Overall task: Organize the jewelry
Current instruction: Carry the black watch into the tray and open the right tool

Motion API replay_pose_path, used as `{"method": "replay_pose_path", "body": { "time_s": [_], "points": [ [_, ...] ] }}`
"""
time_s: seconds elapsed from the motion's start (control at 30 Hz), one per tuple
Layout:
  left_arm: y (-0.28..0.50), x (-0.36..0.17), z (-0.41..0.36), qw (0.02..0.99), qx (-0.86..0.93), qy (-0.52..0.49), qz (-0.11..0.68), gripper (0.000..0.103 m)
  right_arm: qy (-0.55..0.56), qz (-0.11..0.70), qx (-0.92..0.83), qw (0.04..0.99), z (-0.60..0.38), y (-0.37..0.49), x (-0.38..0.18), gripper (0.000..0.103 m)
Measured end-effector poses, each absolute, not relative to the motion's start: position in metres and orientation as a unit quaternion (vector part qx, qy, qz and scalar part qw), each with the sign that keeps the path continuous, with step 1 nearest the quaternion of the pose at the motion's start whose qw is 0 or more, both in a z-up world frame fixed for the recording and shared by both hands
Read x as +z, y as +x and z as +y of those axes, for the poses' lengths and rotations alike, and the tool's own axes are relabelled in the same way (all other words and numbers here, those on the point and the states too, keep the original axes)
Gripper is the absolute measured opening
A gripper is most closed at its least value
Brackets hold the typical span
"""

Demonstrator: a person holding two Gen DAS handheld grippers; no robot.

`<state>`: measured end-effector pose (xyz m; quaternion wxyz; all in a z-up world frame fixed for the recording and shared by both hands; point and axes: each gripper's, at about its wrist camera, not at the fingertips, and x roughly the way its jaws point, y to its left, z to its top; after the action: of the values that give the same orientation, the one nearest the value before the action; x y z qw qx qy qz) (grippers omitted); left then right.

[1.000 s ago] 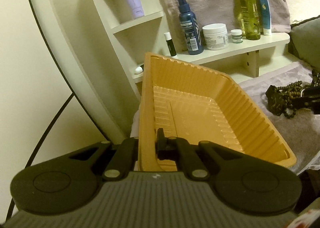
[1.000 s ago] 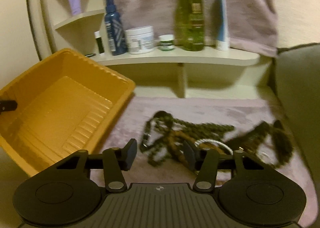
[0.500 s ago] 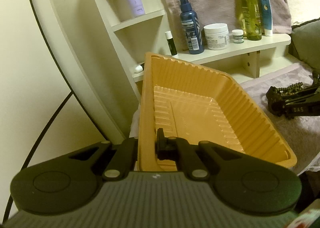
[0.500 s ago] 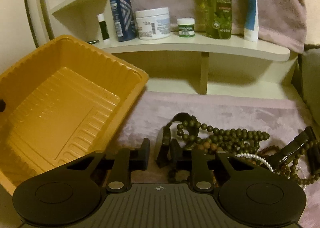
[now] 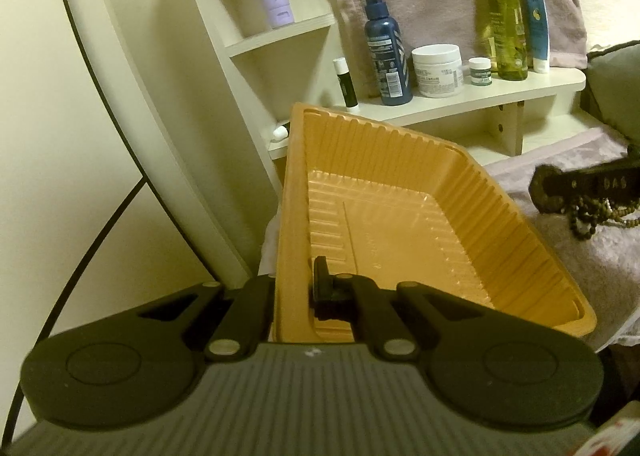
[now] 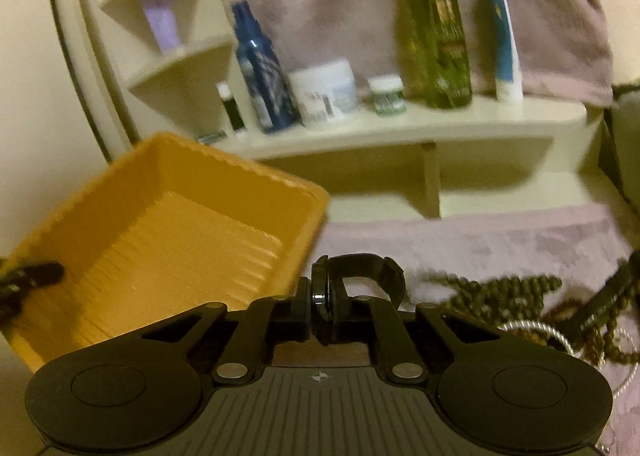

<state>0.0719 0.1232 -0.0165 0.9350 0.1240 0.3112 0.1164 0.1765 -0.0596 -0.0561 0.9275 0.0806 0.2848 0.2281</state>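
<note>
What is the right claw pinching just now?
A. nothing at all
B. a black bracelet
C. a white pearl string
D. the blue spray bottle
B: the right claw is closed on a black bracelet, lifted beside the orange tray.

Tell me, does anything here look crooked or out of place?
Yes. The ribbed orange plastic tray sits tilted, one wall pinched by the left gripper. Bead necklaces lie in a tangled heap on the mauve towel; the right gripper grips a black band.
</note>
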Motion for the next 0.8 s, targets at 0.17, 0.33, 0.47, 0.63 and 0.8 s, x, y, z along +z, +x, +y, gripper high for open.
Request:
{"method": "replay_pose_path", "body": {
  "time_s": [0.17,0.33,0.47,0.63,0.8],
  "points": [
    [0.072,-0.016,0.124,0.935,0.116,0.123,0.311,0.002,0.083,0.274,0.284,0.915,-0.039,0.17,-0.042,0.009],
    [0.072,-0.016,0.125,0.935,0.115,0.123,0.311,0.002,0.06,0.293,0.341,0.891,-0.003,0.162,-0.054,0.009],
    [0.072,-0.015,0.125,0.935,0.115,0.122,0.311,0.002,0.049,0.32,0.356,0.877,0.014,0.157,-0.07,0.009],
    [0.072,-0.016,0.125,0.936,0.114,0.122,0.31,0.002,0.056,0.331,0.359,0.871,0.014,0.151,-0.079,0.009],
    [0.073,-0.016,0.126,0.936,0.115,0.121,0.31,0.002,0.07,0.306,0.343,0.886,-0.001,0.147,-0.066,0.014]
  ]
}}
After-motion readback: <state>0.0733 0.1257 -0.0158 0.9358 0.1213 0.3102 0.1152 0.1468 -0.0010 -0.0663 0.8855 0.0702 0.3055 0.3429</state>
